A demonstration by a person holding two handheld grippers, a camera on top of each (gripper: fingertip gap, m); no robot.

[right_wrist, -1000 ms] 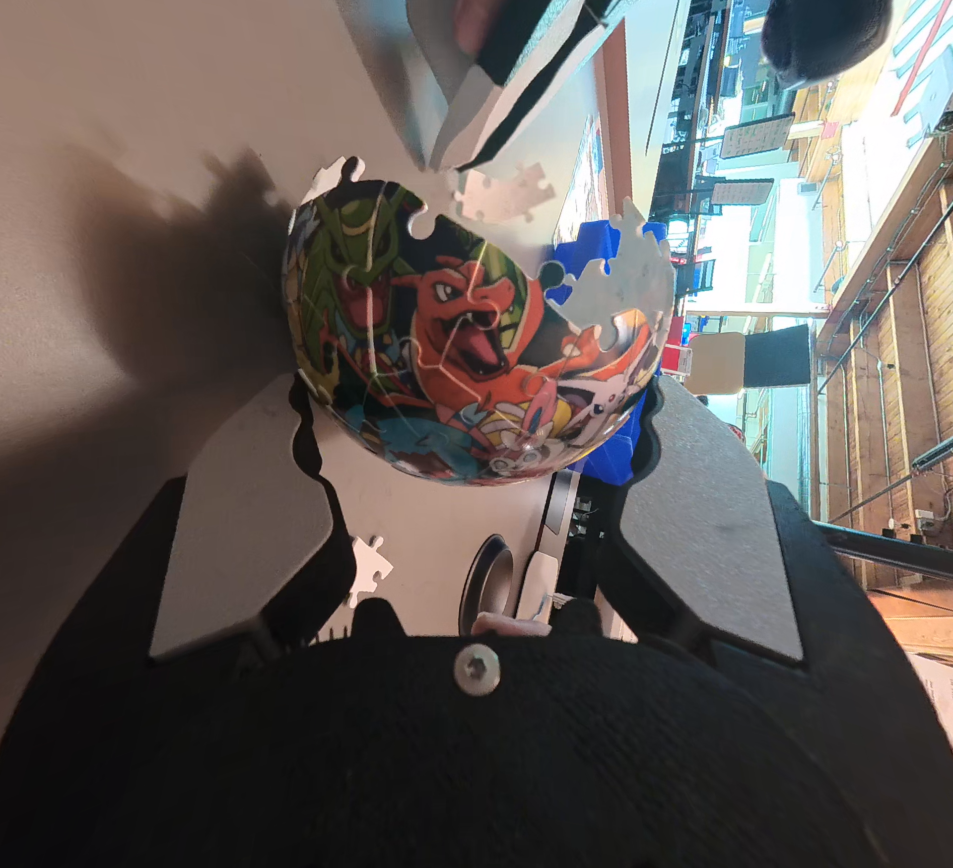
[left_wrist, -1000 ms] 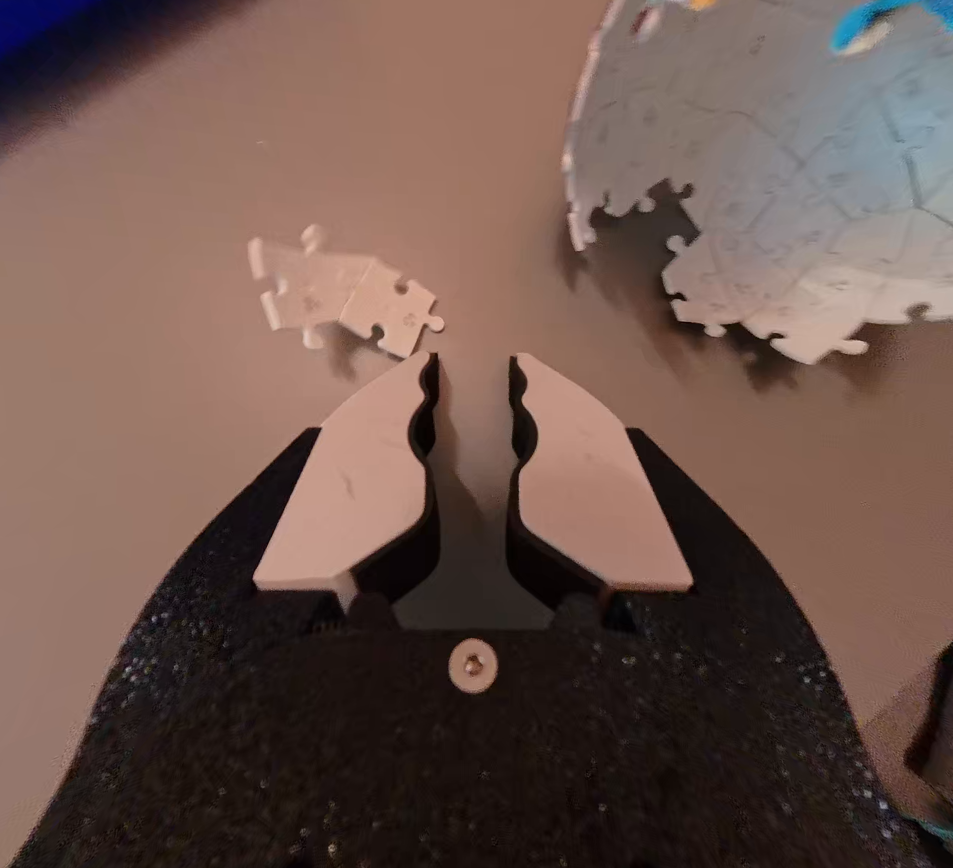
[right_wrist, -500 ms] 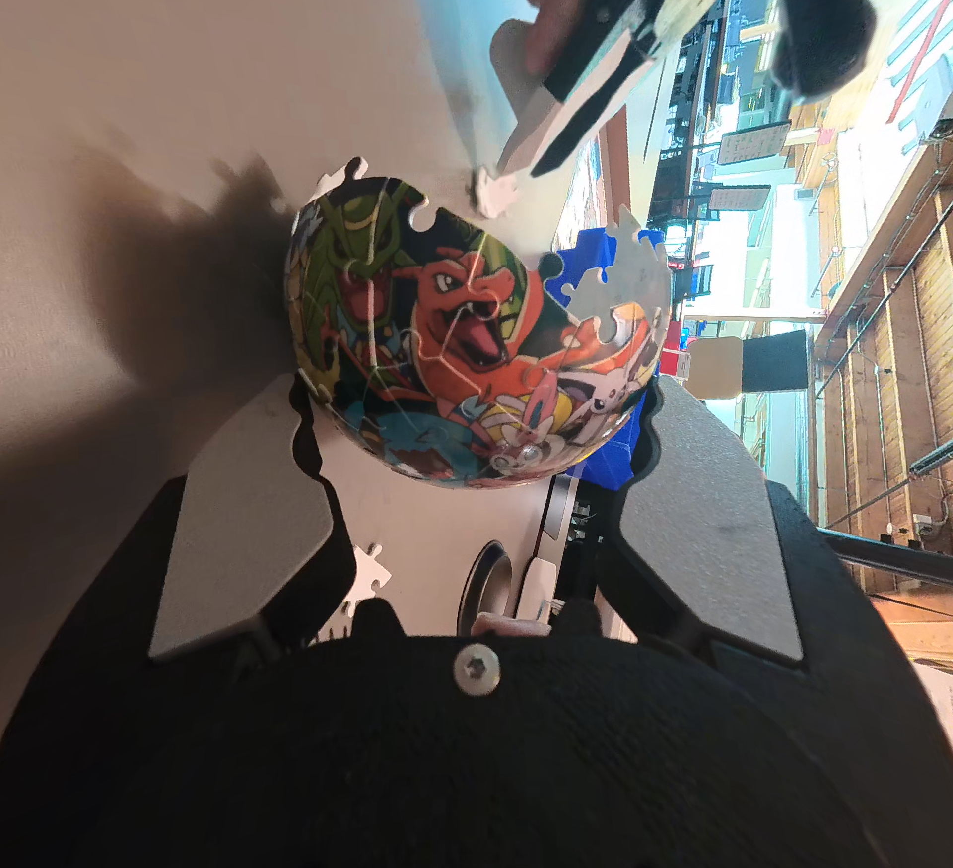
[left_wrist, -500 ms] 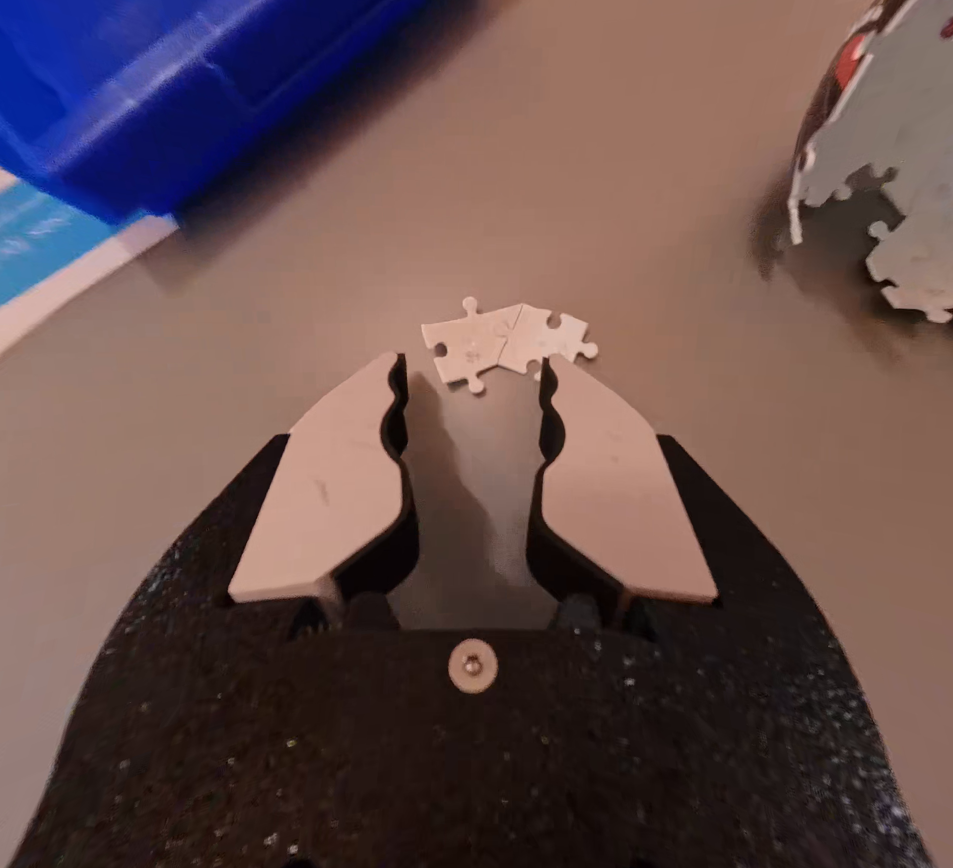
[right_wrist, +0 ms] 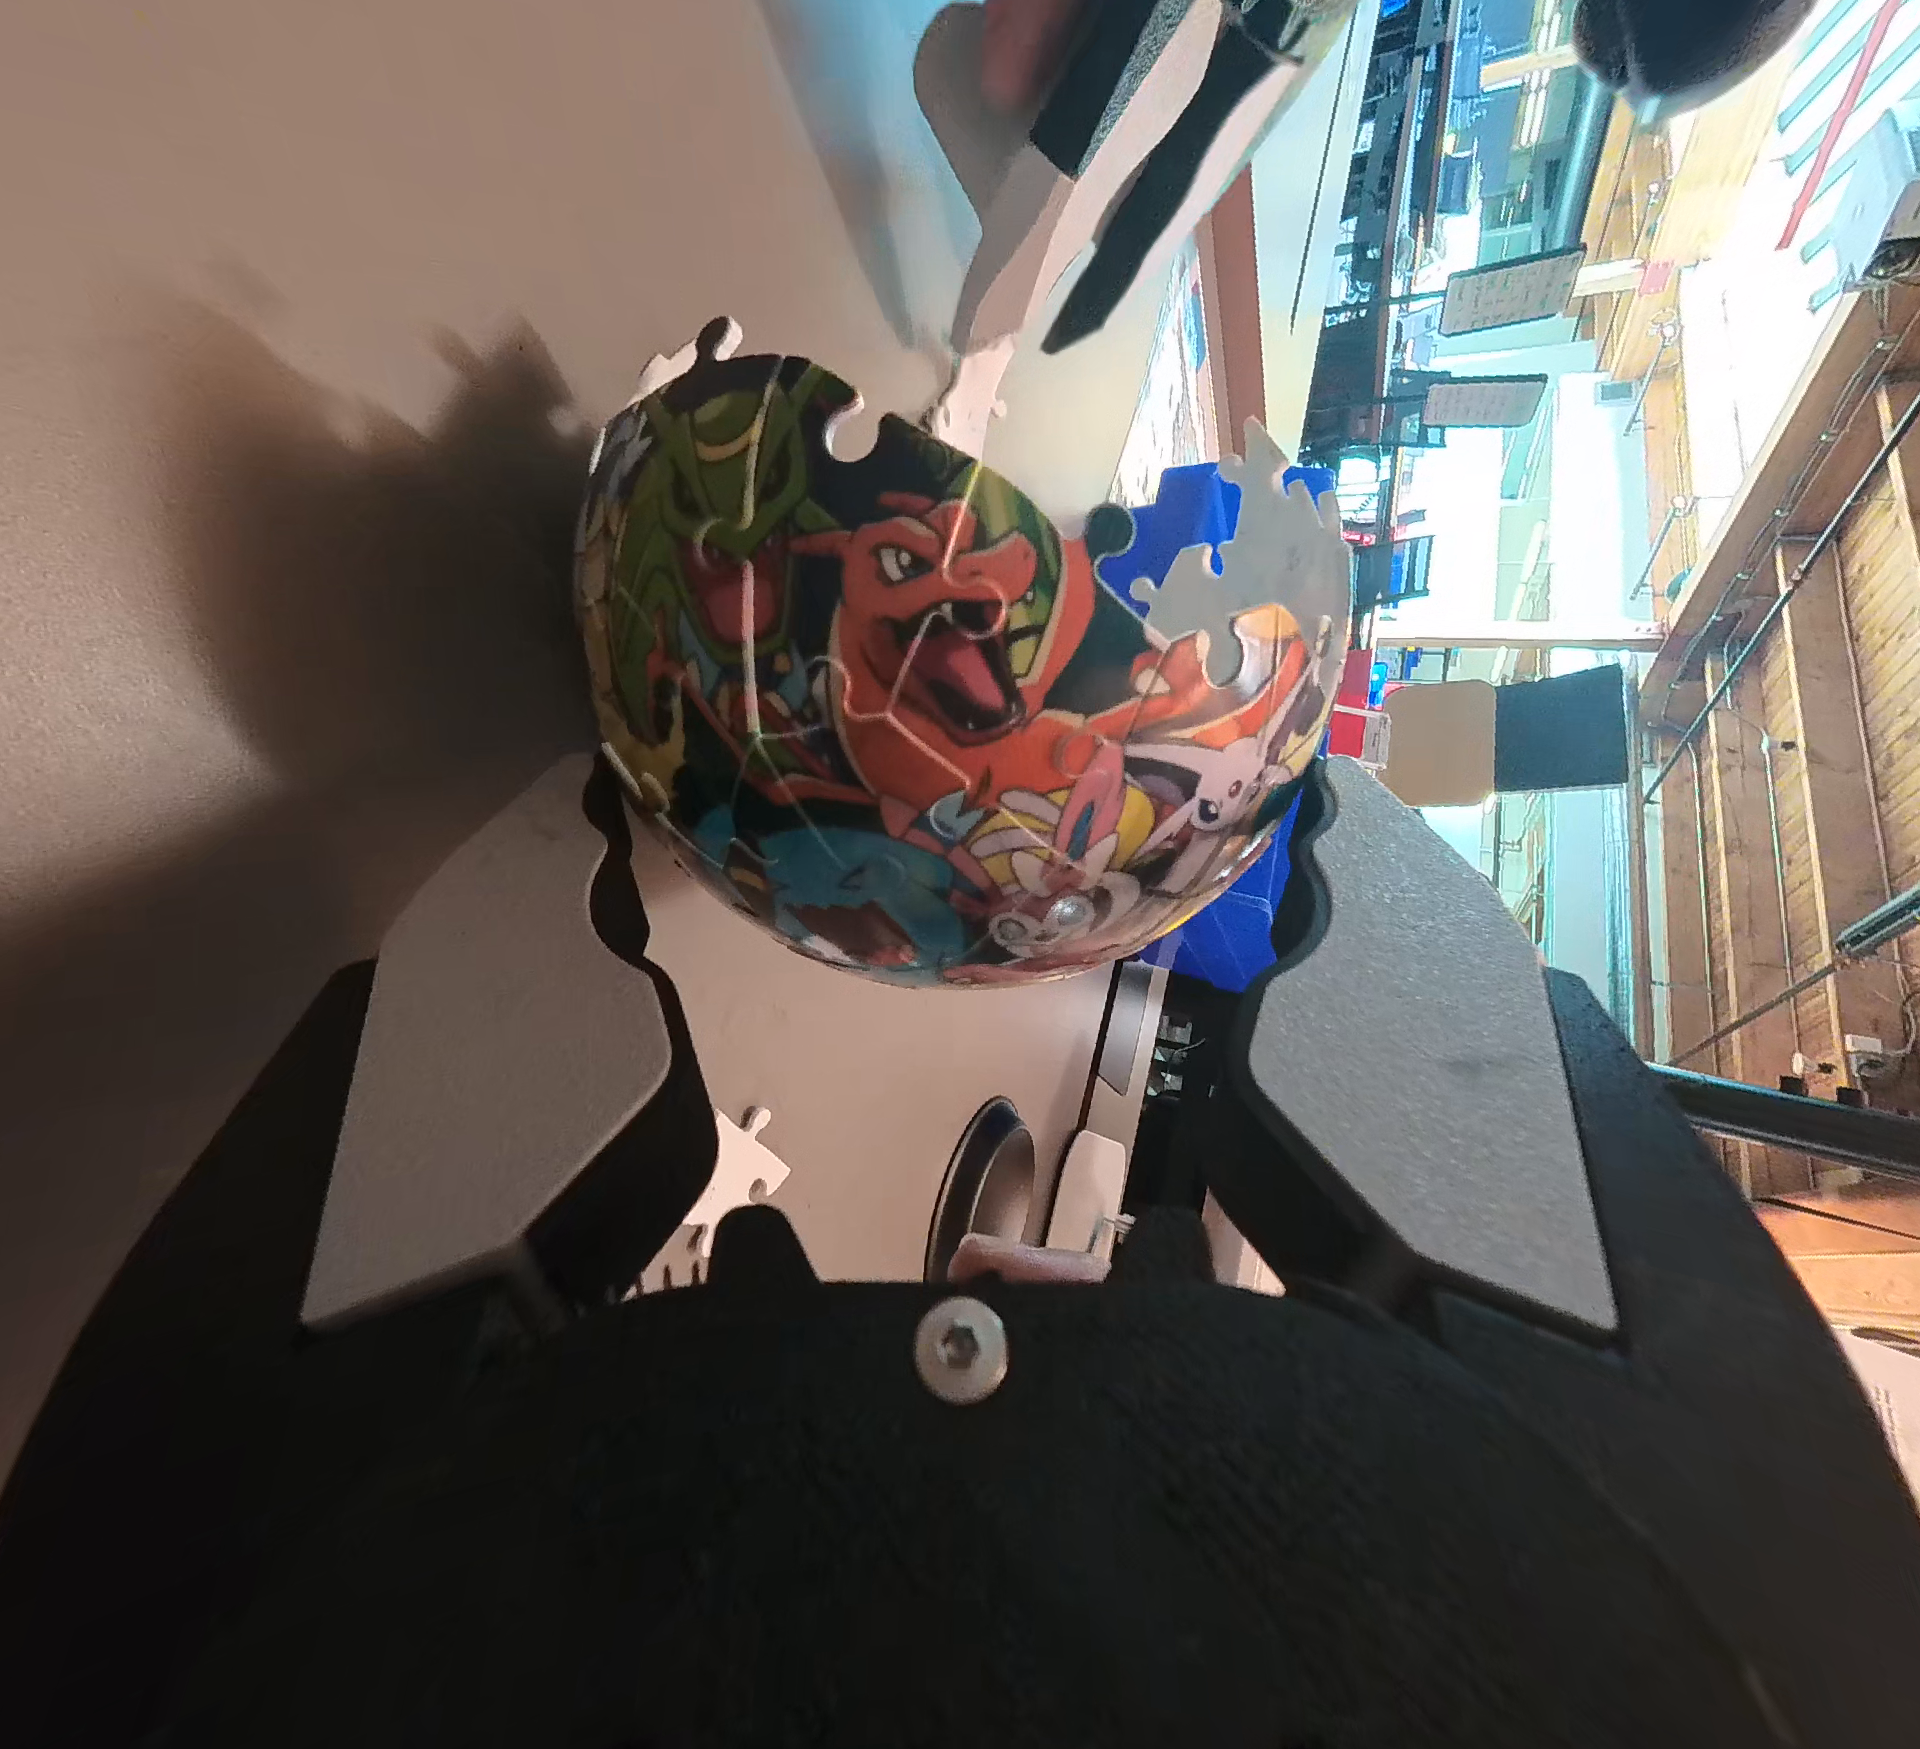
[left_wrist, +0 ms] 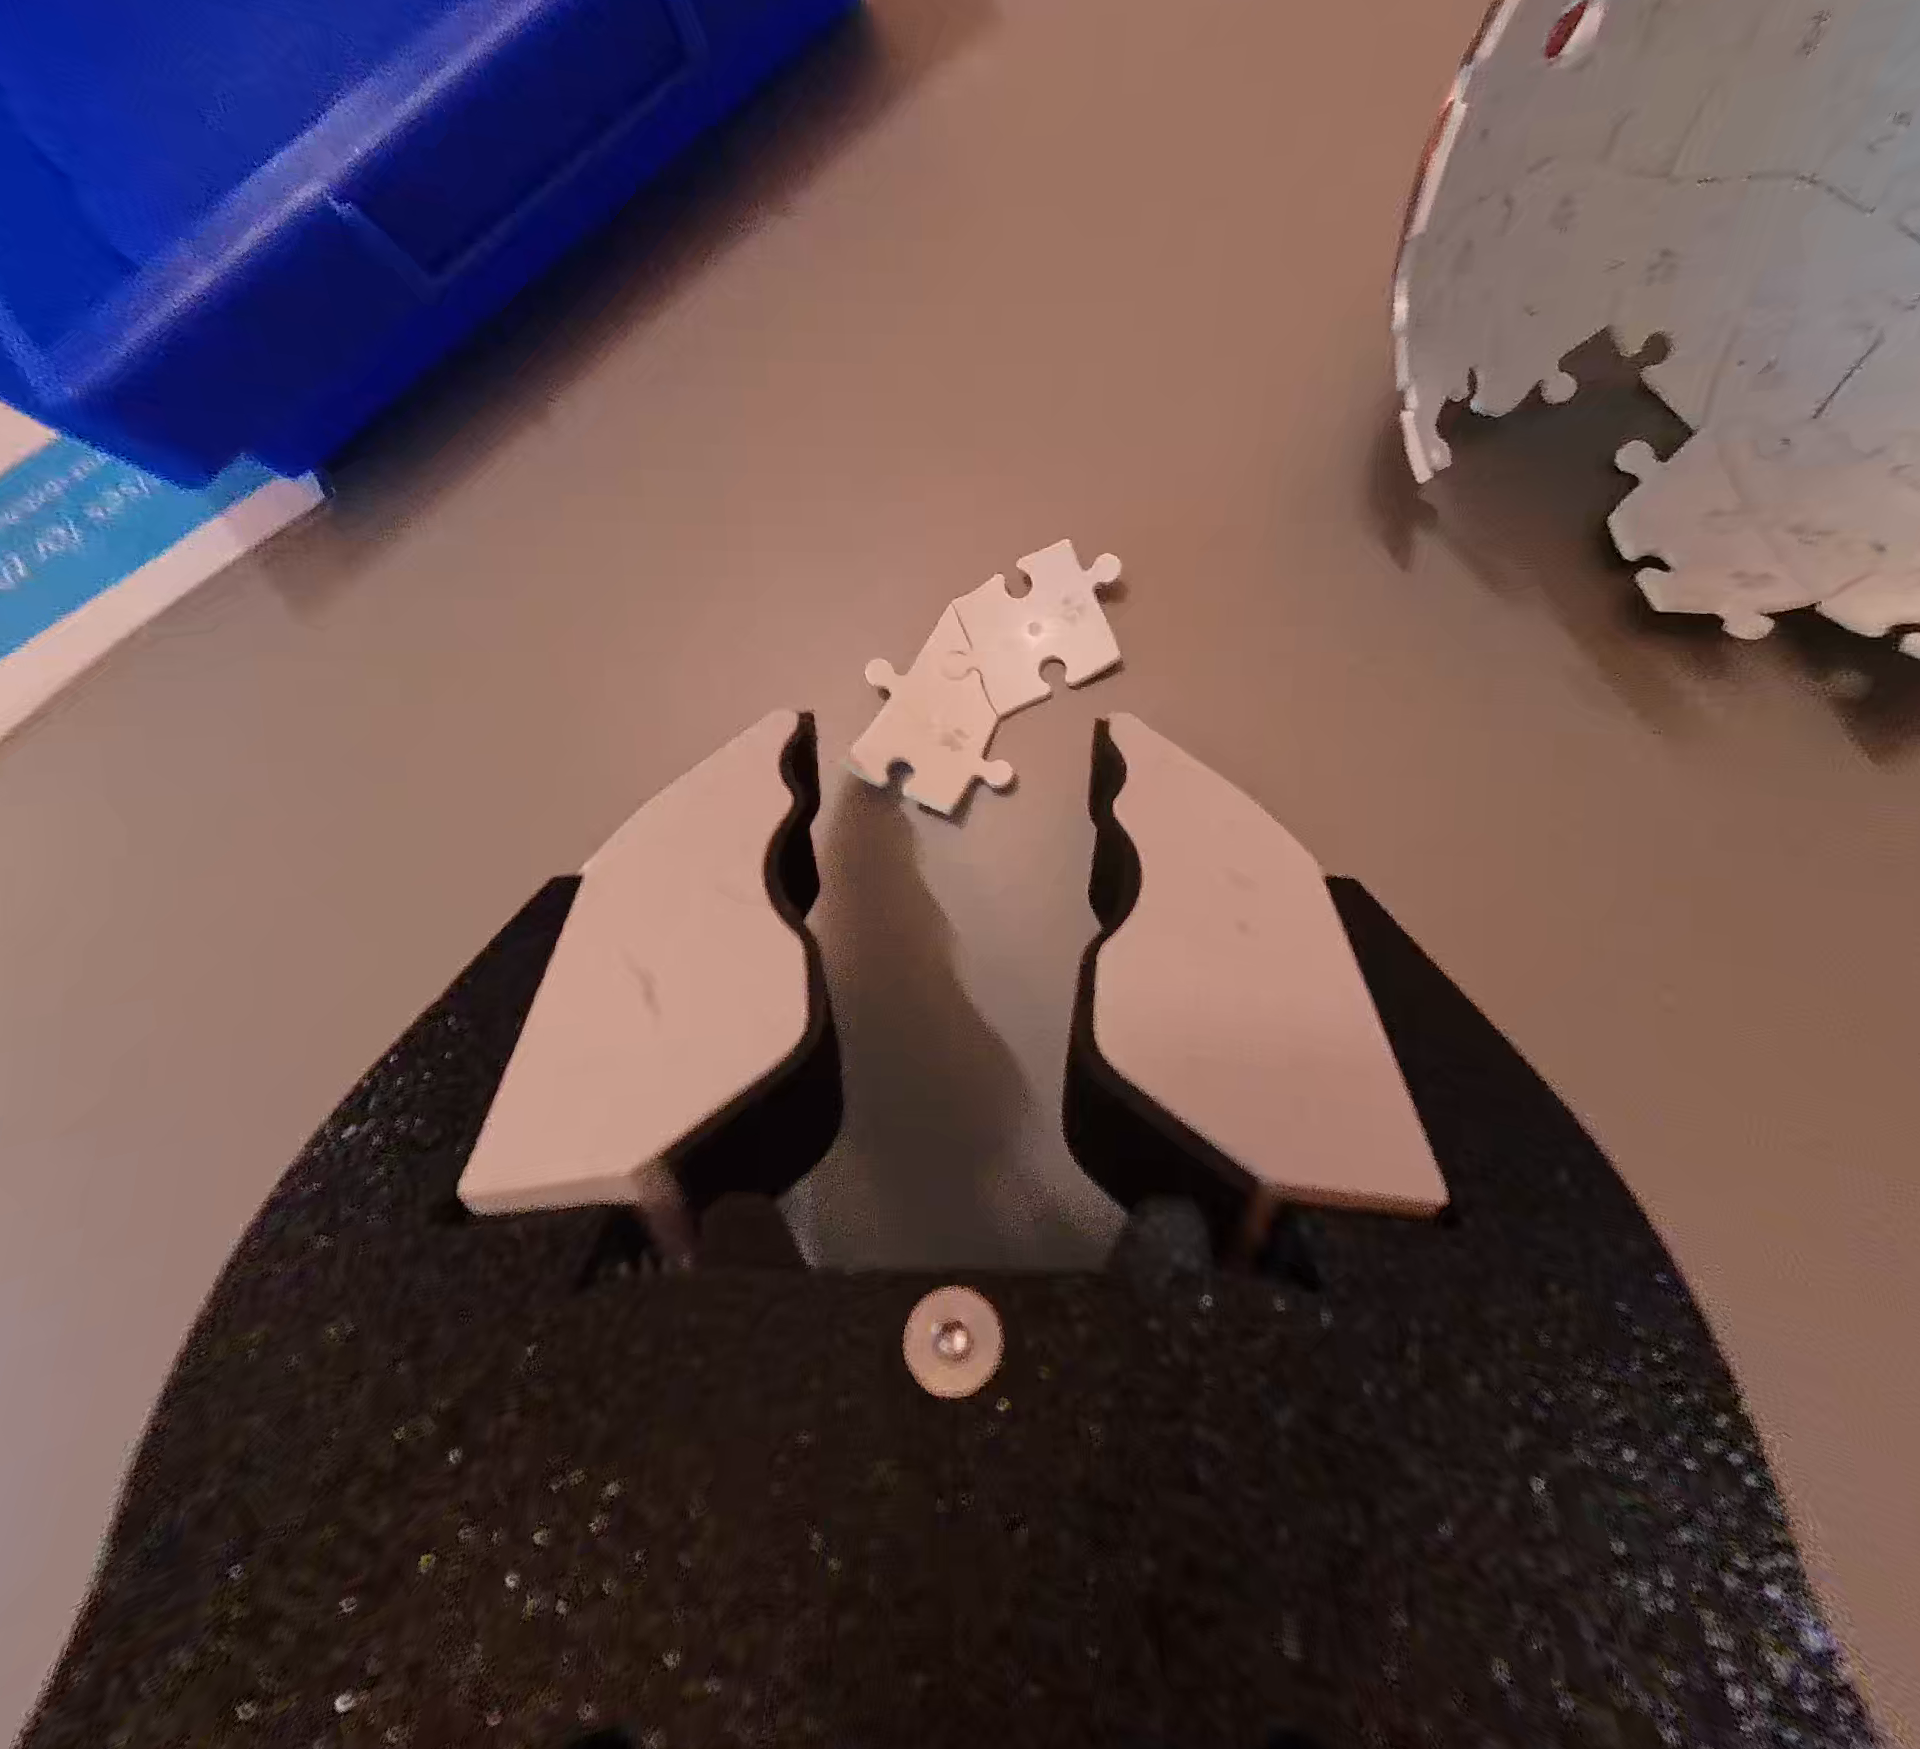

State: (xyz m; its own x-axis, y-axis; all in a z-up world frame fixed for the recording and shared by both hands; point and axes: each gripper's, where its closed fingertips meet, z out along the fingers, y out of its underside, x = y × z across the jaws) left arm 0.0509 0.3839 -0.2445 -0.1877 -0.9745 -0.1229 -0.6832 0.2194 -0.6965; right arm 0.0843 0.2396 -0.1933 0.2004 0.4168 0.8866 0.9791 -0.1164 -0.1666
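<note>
Left wrist view. The left claw [left_wrist: 951, 743] stands released, its two pale fingers [left_wrist: 665, 961] spread apart just above the brown desk [left_wrist: 1195, 245]. A pair of joined white puzzle pieces [left_wrist: 987, 676] lies face down on the desk, its near end between the fingertips; whether it touches either tip cannot be told. A blue plastic bin [left_wrist: 343, 110] sits toward the far left corner of the view, partly on a sheet of blue and white printed paper [left_wrist: 94, 556]. At the far right is the part-built puzzle sphere [left_wrist: 1714, 265], its grey inner face and jagged open edge turned toward the camera.

Right wrist view. The right claw [right_wrist: 956, 785] is clenched on the puzzle sphere [right_wrist: 935, 681], one finger on each side of its colourful cartoon-printed shell. Beyond it the left claw [right_wrist: 1013, 328] points down at the white pieces [right_wrist: 971, 395] on the desk [right_wrist: 312, 141], a person's hand [right_wrist: 1023, 16] on its grip. A loose white piece [right_wrist: 743, 1169] lies on the desk by the right claw's left finger.
</note>
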